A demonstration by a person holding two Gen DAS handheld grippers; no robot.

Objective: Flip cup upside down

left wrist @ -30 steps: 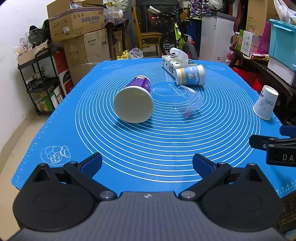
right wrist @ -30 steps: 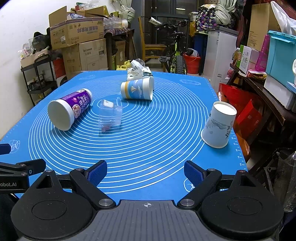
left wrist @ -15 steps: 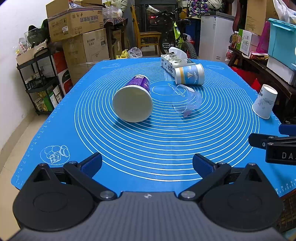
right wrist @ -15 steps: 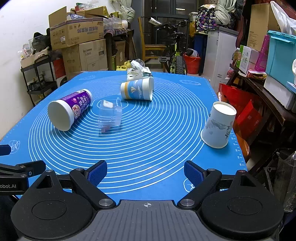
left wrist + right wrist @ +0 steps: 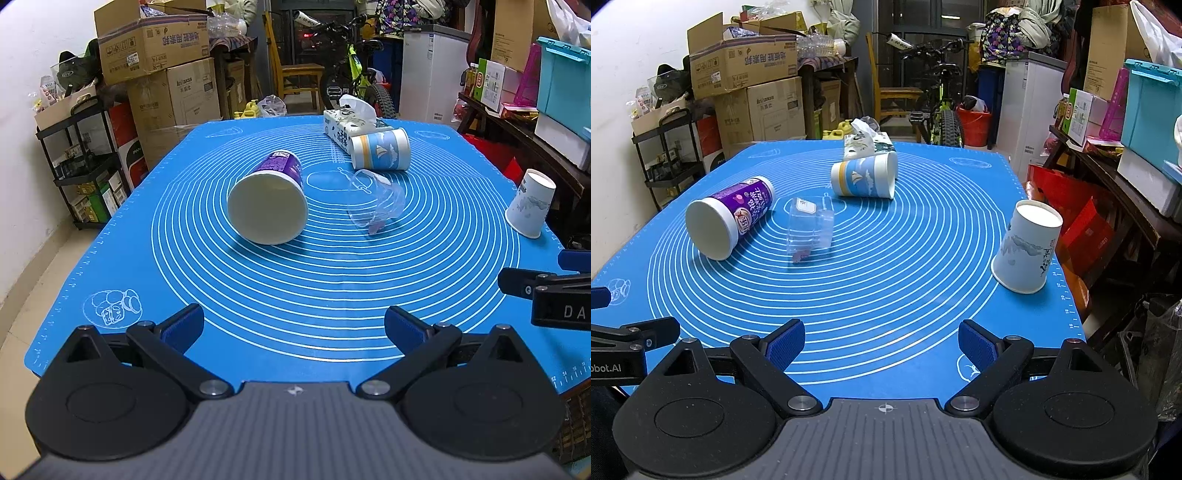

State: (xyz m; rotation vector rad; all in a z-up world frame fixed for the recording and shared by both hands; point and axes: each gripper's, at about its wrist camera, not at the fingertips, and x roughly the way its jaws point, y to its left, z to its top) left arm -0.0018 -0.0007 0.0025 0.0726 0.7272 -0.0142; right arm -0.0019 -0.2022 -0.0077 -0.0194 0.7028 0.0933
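A purple and white cup (image 5: 271, 201) (image 5: 729, 216) lies on its side on the blue mat (image 5: 314, 280), left of centre. A clear plastic cup (image 5: 376, 201) (image 5: 810, 229) lies on its side beside it. A blue and white sailboat cup (image 5: 380, 153) (image 5: 864, 179) lies on its side farther back. A white paper cup (image 5: 530, 208) (image 5: 1027, 247) stands upside down near the mat's right edge. My left gripper (image 5: 293, 328) and right gripper (image 5: 881, 341) are both open and empty, low over the mat's near edge, well short of the cups.
A tissue box (image 5: 345, 123) (image 5: 866, 142) sits at the back of the mat. Cardboard boxes (image 5: 159, 55), a black shelf rack (image 5: 74, 158), a bicycle (image 5: 942, 114) and a cluttered side table (image 5: 1126, 173) surround the table.
The left wrist view has shifted slightly, so the cups sit a little higher and left in frame. The right gripper has stayed still. Both grippers stay open.
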